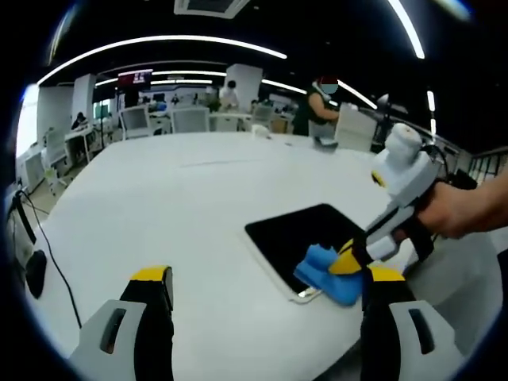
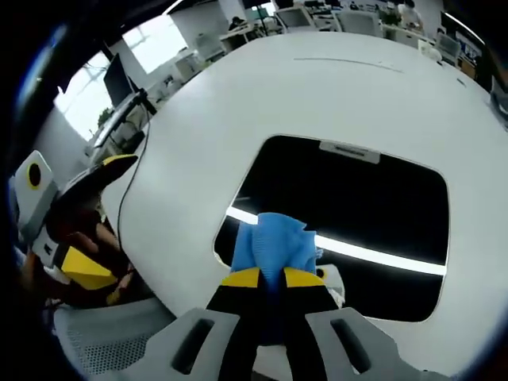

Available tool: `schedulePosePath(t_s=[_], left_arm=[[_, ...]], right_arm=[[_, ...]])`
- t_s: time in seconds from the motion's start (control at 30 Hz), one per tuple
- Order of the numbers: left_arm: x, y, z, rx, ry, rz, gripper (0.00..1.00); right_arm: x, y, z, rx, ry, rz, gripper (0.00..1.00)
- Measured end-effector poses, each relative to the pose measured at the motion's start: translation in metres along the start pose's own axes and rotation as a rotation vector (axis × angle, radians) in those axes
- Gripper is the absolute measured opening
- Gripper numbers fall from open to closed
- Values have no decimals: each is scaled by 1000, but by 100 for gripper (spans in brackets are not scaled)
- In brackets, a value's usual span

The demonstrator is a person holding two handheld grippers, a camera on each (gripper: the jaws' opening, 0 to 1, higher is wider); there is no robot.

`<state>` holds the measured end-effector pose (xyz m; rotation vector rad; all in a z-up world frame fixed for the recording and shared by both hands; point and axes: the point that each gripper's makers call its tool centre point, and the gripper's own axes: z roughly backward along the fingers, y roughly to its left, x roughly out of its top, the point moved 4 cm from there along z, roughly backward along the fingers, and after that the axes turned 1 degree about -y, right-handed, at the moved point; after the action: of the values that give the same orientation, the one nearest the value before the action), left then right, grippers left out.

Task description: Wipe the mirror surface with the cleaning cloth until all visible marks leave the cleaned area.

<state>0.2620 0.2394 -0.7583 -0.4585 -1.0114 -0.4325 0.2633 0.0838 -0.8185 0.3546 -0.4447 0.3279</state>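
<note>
I have the right hand-held gripper (image 2: 271,279) clamped on the blue cloth (image 2: 274,242), pressed to the mirror's (image 2: 357,198) near edge on the tabletop (image 2: 317,87); my left hand-held gripper (image 1: 262,298) idles open; next, I'd sweep across the glass

The left gripper view looks across the round white table (image 1: 182,206) from farther back, the right gripper view close above, both sharing the dark rectangular mirror (image 1: 305,234) (image 2: 357,198).

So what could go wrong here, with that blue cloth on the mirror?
Two risks. The mirror lies loose near the edge of the white table, so a hard push might slide it toward the edge. And the right hand-held gripper pinches only a bunch of the blue cloth, so its yellow tips might touch the glass or the cloth could slip out. The open left hand-held gripper isn't steadying the mirror.
</note>
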Motion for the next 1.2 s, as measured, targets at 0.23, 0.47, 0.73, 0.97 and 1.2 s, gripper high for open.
schedulePosePath(t_s=[0.23, 0.47, 0.73, 0.97, 1.2], left_arm=[[4, 1, 0, -3, -4, -2, 100], [0, -7, -1, -22, 6, -10, 100], [0, -10, -1, -32, 12, -18, 100], [3, -8, -2, -25, 11, -19, 100], [1, -12, -4, -33, 16, -21, 100]], right_arm=[[-5, 3, 2, 4, 8, 13, 4], [-7, 4, 3, 11, 7, 14, 4], [-7, 4, 3, 19, 10, 15, 4], [-8, 3, 3, 24, 12, 22, 4], [-8, 2, 3, 29, 14, 14, 4]])
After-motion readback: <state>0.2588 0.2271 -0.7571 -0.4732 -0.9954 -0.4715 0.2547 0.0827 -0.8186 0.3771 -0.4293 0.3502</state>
